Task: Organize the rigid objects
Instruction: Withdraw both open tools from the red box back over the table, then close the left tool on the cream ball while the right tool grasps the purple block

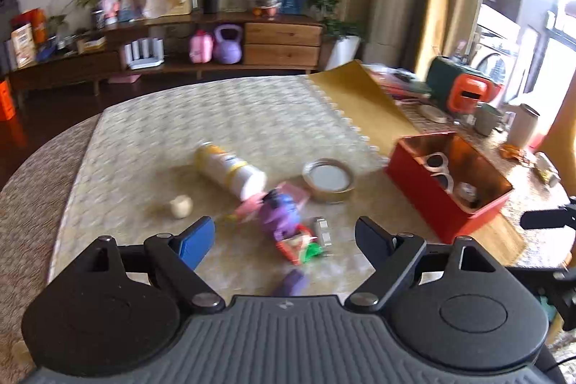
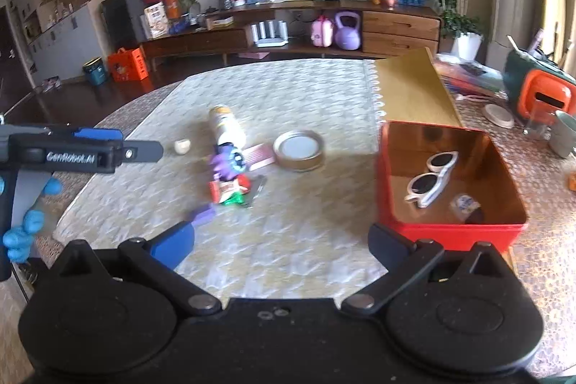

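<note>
A red box point(image 1: 442, 215) point(image 2: 450, 233) stands at the right of the mat and holds white sunglasses point(image 2: 432, 179) and a small wrapped item point(image 2: 464, 204). On the mat lie a white-and-yellow bottle point(image 1: 230, 170) point(image 2: 226, 128) on its side, a round metal lid point(image 1: 329, 179) point(image 2: 298, 150), a purple toy point(image 1: 279, 209) point(image 2: 228, 162), a red-and-green packet point(image 1: 298, 243) point(image 2: 230, 189), a small cream block point(image 1: 181, 206) point(image 2: 181, 145) and a purple block point(image 1: 291, 281) point(image 2: 203, 215). My left gripper point(image 1: 284, 240) is open above the toys. My right gripper point(image 2: 280, 243) is open and empty beside the box.
A pale patterned mat point(image 2: 288, 96) covers the round table. A gold sheet point(image 2: 410, 89) lies behind the box. Cups point(image 1: 522, 125), a green-and-orange device point(image 1: 460, 89) and clutter sit at the right edge. A wooden sideboard point(image 2: 288, 31) stands behind.
</note>
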